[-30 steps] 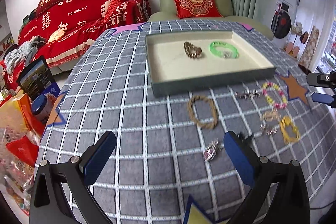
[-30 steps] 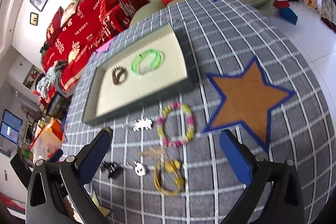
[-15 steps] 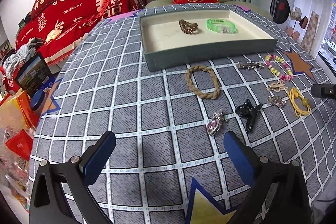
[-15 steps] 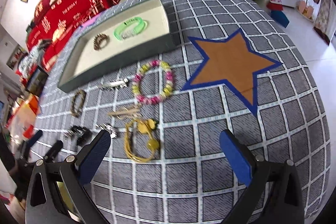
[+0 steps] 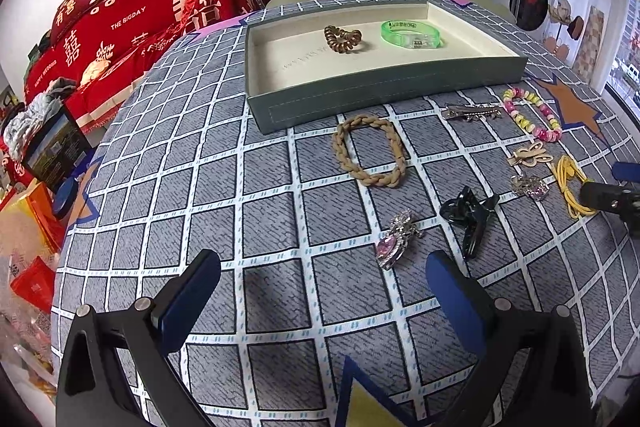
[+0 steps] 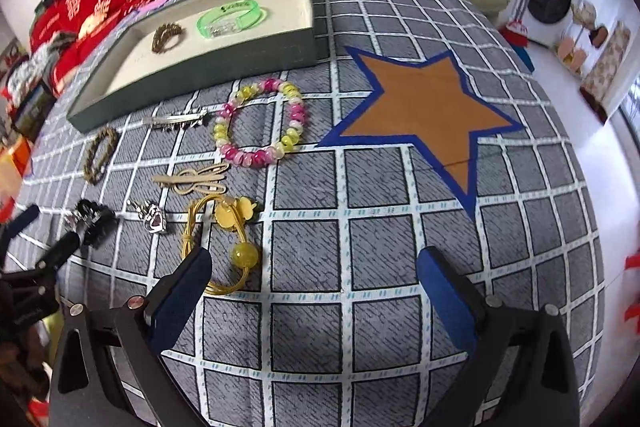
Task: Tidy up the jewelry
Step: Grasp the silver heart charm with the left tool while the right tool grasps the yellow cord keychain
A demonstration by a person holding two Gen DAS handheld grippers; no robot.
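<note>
Hovering over the table (image 5: 168, 163), both grippers are spread wide and hold nothing.
Left gripper (image 5: 322, 291) is near the pink brooch (image 5: 394, 241); right gripper (image 6: 314, 281) is beside the yellow tie (image 6: 224, 231). Two bands lie in the tray (image 5: 384, 91).

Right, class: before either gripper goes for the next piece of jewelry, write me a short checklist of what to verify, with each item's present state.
1. Left gripper open and holding nothing: ok.
2. Right gripper open and holding nothing: ok.
3. Tray has bare floor beside the green bracelet and coil hair tie: ok.
4. Yellow hair tie, nearest the right gripper, lies apart from the heart pendant: ok.
5. Pink brooch clear of the black claw clip: ok.
6. Grippers far enough apart: cannot tell.
</note>
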